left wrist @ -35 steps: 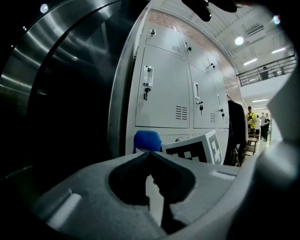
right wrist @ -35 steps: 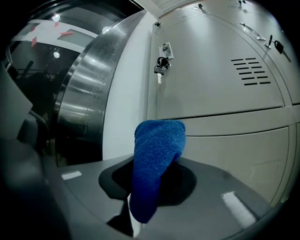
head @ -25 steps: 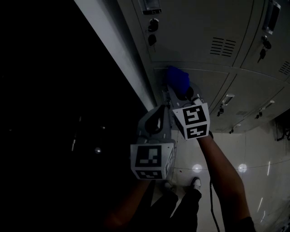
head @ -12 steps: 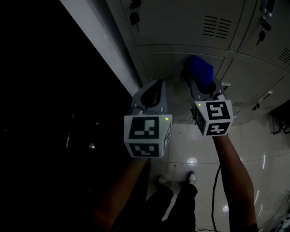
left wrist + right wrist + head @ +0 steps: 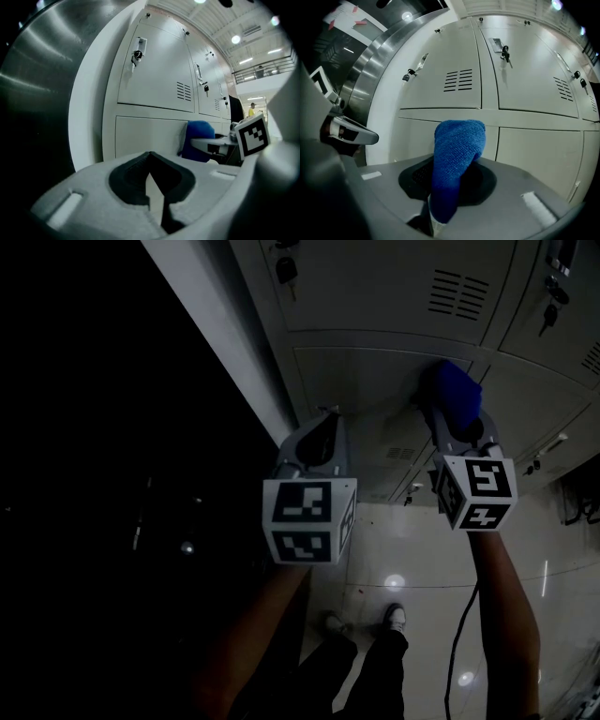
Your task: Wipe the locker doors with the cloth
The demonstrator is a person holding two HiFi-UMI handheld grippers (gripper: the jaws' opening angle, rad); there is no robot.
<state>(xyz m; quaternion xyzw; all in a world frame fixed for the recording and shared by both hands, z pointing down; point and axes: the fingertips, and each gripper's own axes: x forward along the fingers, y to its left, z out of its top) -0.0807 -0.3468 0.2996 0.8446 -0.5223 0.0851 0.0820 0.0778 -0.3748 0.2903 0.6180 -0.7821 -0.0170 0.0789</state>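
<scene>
Though dim when seen from the head, shows a bank of pale grey metal locker doors [image 5: 394,296] across the top, two rows of them, with louvred vent slots [image 5: 459,79] in the upper row. Meets on its left a broad white upright post [image 5: 225,343], and beyond that a curved brushed-steel panel [image 5: 37,70]. Ends below at a glossy pale tiled floor [image 5: 422,559] dotted with lamp reflections. Puts the left gripper [image 5: 322,423] near the post, in front of the lower left door, with jaws pressed together and nothing between them. Puts the right gripper [image 5: 457,423] further right, clenched on a thick blue terry cloth [image 5: 457,154]. Stands up out of those jaws as a rounded wad, at the lower row just under the horizontal seam and beside the vertical seam between two doors; cannot tell whether truly touching the metal. Carries on each tool a white cube with black square markers [image 5: 309,531]. Leaves small keys [image 5: 505,52] hanging from the locks of the upper doors, by slanted metal handles [image 5: 423,60]
</scene>
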